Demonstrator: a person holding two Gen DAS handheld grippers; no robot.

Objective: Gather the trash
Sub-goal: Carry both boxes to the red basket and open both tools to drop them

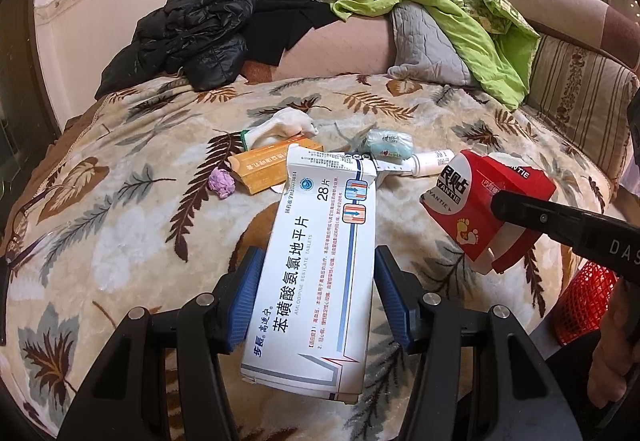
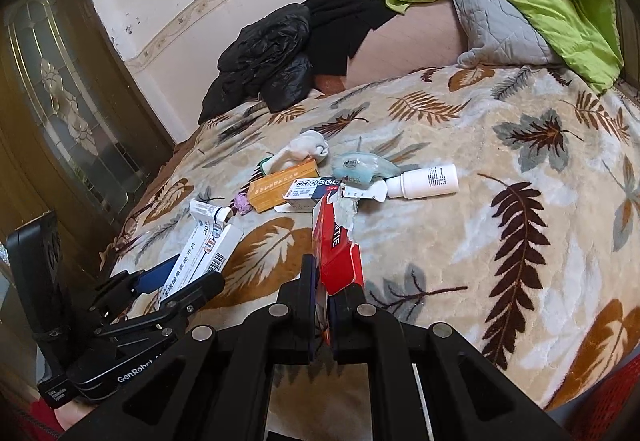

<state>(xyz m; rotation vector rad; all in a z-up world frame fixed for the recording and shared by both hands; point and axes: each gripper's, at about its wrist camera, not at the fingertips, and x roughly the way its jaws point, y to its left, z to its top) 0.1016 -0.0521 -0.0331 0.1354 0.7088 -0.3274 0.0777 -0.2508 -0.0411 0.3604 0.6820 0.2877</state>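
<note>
Your left claw grips the white tablet box and your right claw pinches the torn red box, both lifted above the bed; keep both grips firm while carrying them to the red mesh basket beside the bed

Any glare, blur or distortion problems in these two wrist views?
Left wrist view: strong fisheye bending, dark corners; white medicine box sharp, print readable, no glare; left gripper holds it. Right wrist view: same curvature; red box in the right gripper is close and slightly soft; the blanket is evenly lit.
</note>
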